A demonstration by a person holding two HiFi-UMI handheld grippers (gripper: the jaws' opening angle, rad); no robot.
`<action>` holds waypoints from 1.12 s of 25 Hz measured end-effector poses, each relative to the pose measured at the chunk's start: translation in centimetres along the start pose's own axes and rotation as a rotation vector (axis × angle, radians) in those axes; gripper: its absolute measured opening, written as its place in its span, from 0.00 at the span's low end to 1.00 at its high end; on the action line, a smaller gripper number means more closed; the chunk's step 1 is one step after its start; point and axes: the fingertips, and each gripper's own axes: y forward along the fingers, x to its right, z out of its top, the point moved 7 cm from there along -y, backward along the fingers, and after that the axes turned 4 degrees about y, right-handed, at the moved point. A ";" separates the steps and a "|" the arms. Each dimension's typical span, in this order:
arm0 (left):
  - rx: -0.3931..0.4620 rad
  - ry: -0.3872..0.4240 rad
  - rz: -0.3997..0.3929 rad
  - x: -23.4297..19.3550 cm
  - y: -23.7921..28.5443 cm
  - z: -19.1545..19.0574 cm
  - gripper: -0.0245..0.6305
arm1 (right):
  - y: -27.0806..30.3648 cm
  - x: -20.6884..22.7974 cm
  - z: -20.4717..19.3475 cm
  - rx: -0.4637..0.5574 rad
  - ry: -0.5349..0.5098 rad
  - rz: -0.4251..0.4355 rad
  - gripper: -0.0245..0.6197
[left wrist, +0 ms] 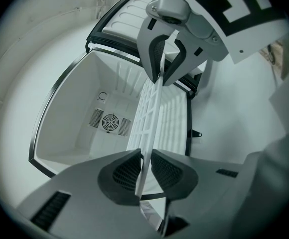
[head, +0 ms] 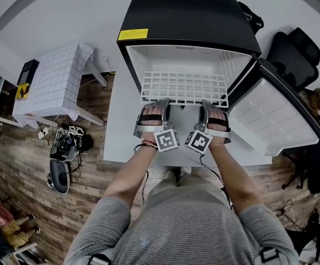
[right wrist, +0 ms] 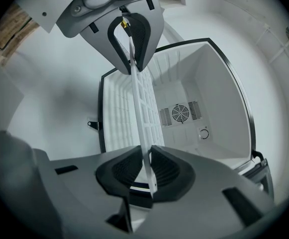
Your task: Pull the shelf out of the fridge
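Observation:
A black fridge (head: pixel 187 15) stands with its door (head: pixel 270 120) swung wide to the right. Its white grid shelf (head: pixel 185 87) sticks partly out of the front opening. My left gripper (head: pixel 161 102) is shut on the left part of the shelf's front edge, and my right gripper (head: pixel 207 104) is shut on the right part. In the left gripper view the shelf (left wrist: pixel 152 108) runs edge-on between my pads (left wrist: pixel 127 172), with the right gripper (left wrist: pixel 163 59) clamped further along. The right gripper view shows the same: the shelf (right wrist: pixel 142 108) is pinched in the right gripper (right wrist: pixel 149 168), and the left gripper (right wrist: pixel 130 44) is beyond it.
The fridge's white inside has a round fan grille (left wrist: pixel 110 121) on its back wall. A white grid-topped table (head: pixel 60 81) stands at the left, with cables and shoes (head: pixel 66 142) on the wood floor. A black chair (head: pixel 292 54) is behind the open door.

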 end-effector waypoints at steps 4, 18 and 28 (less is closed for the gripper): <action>0.002 0.001 0.004 0.0 -0.2 0.0 0.14 | -0.2 0.0 0.1 0.000 0.002 0.000 0.13; 0.017 -0.018 0.005 0.1 -0.8 0.0 0.14 | -0.8 -0.1 0.0 -0.009 0.004 -0.009 0.13; 0.014 -0.016 0.001 0.1 -0.8 0.0 0.14 | -0.8 -0.1 0.0 -0.011 0.002 -0.009 0.13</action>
